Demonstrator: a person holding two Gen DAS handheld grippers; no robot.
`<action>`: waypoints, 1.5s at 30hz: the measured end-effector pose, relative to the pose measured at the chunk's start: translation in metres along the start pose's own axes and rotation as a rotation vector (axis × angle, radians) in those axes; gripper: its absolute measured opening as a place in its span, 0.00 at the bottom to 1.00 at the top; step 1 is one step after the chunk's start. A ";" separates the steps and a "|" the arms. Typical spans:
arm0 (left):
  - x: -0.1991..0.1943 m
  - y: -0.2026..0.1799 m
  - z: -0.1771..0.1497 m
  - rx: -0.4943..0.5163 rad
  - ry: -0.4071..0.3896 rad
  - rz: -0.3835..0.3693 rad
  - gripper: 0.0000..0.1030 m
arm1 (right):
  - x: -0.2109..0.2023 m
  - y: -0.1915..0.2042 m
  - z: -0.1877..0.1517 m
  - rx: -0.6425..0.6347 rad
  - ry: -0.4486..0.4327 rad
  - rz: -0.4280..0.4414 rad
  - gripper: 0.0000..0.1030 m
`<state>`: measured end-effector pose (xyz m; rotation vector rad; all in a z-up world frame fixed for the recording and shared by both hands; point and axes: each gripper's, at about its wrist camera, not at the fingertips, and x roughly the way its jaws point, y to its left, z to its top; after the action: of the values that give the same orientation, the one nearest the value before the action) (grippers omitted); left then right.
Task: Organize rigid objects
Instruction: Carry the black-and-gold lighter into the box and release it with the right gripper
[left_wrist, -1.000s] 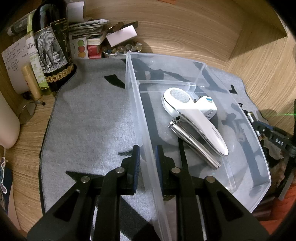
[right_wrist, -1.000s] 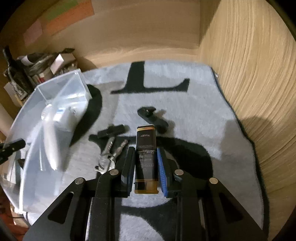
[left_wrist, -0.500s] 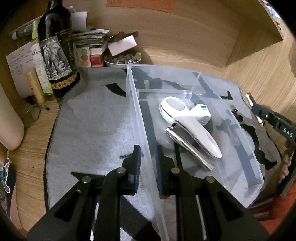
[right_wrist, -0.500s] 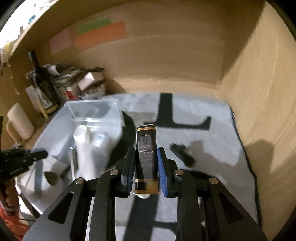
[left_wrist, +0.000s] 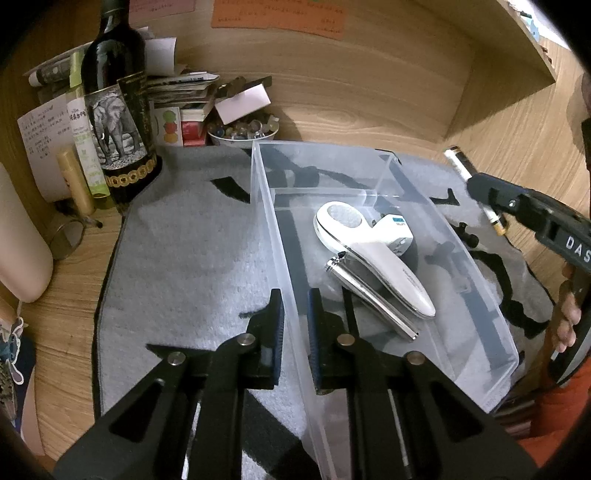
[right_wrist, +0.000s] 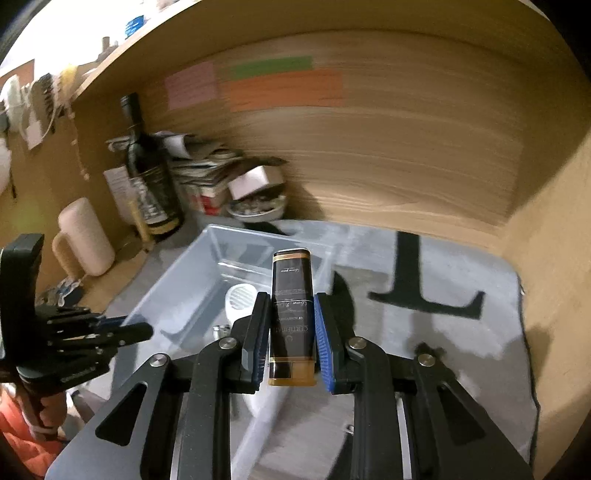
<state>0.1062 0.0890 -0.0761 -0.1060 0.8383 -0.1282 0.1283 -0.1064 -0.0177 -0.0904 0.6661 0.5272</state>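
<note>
— What do we have nearest us?

— Our left gripper (left_wrist: 295, 310) has its jaws nearly closed, one pad on each side of the left wall of the clear plastic bin (left_wrist: 476, 266); we cannot tell whether they truly pinch it. Our right gripper (right_wrist: 290, 332) is clamped on a dark rectangular tube with gold ends (right_wrist: 291, 314), held lengthwise between the blue pads, raised above the bin's right edge.

— And inside the bin?

— A white handheld device (left_wrist: 373, 254) lies slantwise, with a silver metal cylinder (left_wrist: 369, 295) just beside it, touching along its length.

— Farther out?

— The bin sits on a grey mat (left_wrist: 184, 258) with black lettering. Beyond it, against the wooden back wall, stand a dark wine bottle (left_wrist: 118, 122) with an elephant label, stacked papers and a small bowl of trinkets (left_wrist: 242, 133).
</note>
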 end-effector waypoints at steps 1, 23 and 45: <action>0.000 0.000 0.000 -0.001 0.000 -0.001 0.12 | 0.001 0.004 0.001 -0.012 0.004 0.007 0.21; 0.002 0.001 0.001 0.000 -0.005 -0.005 0.12 | 0.058 0.048 -0.013 -0.163 0.216 0.091 0.21; 0.001 0.000 0.001 0.004 -0.005 -0.003 0.12 | 0.033 0.033 -0.002 -0.121 0.113 0.050 0.60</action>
<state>0.1075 0.0892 -0.0766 -0.1034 0.8331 -0.1324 0.1330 -0.0639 -0.0367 -0.2193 0.7478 0.6137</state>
